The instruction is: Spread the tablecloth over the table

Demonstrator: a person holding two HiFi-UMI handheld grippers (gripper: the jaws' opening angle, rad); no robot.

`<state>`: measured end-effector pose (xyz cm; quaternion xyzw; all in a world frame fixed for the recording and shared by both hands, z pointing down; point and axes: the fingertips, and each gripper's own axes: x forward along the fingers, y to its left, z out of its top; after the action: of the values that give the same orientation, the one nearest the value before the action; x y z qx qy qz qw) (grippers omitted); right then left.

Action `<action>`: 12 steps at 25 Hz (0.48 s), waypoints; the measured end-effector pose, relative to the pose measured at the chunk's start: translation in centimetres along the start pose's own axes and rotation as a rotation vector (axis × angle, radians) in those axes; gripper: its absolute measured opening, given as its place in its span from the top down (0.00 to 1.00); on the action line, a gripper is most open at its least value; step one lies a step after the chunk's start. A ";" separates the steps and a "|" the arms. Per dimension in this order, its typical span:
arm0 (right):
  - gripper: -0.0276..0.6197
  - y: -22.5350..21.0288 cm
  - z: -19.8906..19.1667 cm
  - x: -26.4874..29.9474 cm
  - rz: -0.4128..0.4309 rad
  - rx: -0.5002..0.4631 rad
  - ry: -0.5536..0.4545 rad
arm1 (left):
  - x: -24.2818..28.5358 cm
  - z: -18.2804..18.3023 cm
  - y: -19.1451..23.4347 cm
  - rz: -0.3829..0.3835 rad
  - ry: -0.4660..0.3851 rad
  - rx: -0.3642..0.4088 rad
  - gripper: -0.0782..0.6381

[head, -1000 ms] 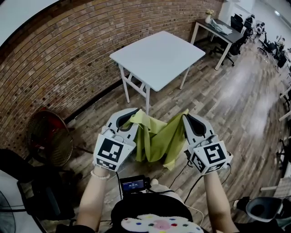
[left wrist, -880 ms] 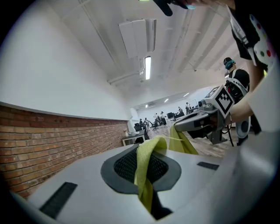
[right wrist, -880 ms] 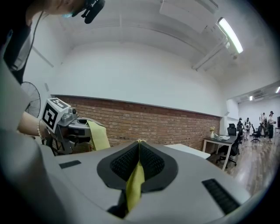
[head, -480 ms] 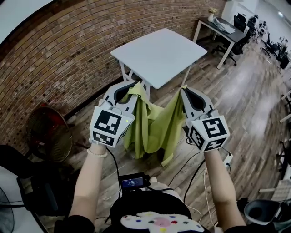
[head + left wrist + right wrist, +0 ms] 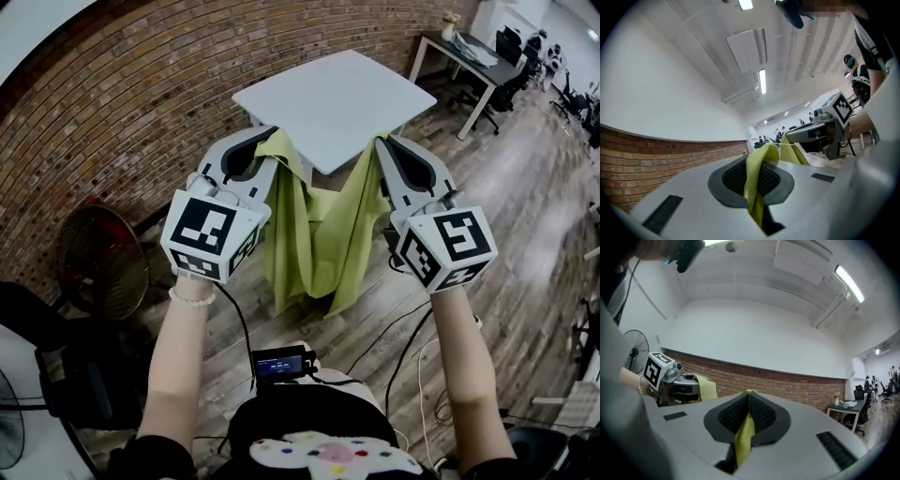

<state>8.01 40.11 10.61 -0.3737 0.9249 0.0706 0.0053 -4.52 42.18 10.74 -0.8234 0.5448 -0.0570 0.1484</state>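
Observation:
A yellow-green tablecloth (image 5: 319, 230) hangs in folds between my two grippers, above the wooden floor and in front of the white square table (image 5: 328, 98). My left gripper (image 5: 266, 141) is shut on one edge of the cloth (image 5: 757, 180), which is pinched between its dark pads. On the right, my other gripper (image 5: 382, 142) is shut on the opposite edge (image 5: 745, 434). Both grippers point level toward the table, held at about the same height. The cloth's lower part droops well below the jaws.
A brick wall (image 5: 122, 94) runs behind the table. A round fan (image 5: 98, 272) stands on the floor at the left. A desk (image 5: 469, 56) with office chairs is at the far right. Cables trail over the floor (image 5: 525, 178) near my feet.
Both grippers have risen with the cloth and moved toward the table. The cloth now hangs higher and its top edge reaches the table's near edge in the head view.

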 end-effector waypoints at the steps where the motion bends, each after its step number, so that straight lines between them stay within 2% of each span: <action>1: 0.91 -0.1 0.2 0.2 0.001 -0.009 -0.004 | 0.2 0.1 0.1 0.002 -0.004 -0.004 0.87; 12: 0.91 -3.2 -1.1 4.1 0.003 -0.057 -0.001 | 4.4 -2.2 3.2 0.015 -0.010 -0.001 0.87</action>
<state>7.30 34.81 11.03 -0.3721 0.9231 0.0972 -0.0051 -6.19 36.60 11.57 -0.8196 0.5502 -0.0515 0.1514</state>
